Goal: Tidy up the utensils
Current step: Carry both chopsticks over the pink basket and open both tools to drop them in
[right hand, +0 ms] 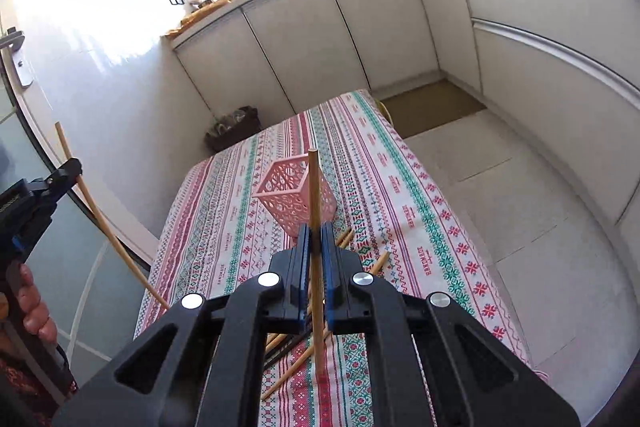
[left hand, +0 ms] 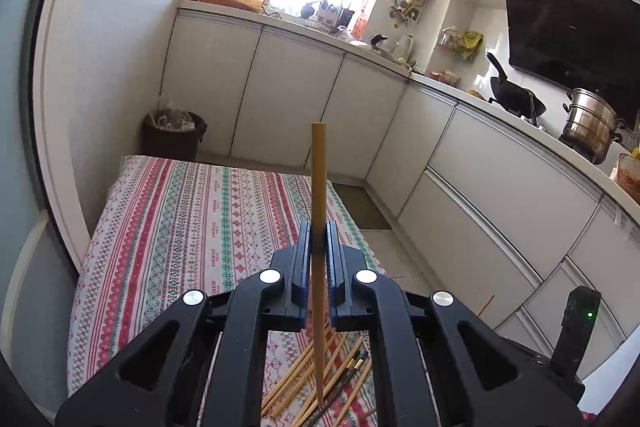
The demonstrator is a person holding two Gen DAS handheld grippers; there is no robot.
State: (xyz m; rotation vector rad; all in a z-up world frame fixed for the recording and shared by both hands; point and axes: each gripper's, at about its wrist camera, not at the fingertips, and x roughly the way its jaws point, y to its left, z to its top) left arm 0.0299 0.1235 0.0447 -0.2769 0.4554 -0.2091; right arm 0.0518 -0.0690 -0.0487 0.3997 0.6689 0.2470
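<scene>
My left gripper (left hand: 319,227) is shut on a wooden chopstick (left hand: 319,179) that stands upright between the jaws, above a pile of chopsticks (left hand: 340,383) on the patterned tablecloth (left hand: 192,227). My right gripper (right hand: 315,229) is shut on another wooden chopstick (right hand: 313,187), held upright over the table. A pink perforated holder (right hand: 288,195) stands on the cloth just beyond the right gripper. Loose chopsticks (right hand: 296,359) lie beneath it. The left gripper with its chopstick (right hand: 92,207) shows at the left of the right wrist view.
White kitchen cabinets (left hand: 500,195) line the back and right. A dark waste bin (left hand: 174,135) stands by the table's far end. A wok (left hand: 516,95) and a steel pot (left hand: 592,127) sit on the counter. A tiled floor (right hand: 520,187) lies to the table's right.
</scene>
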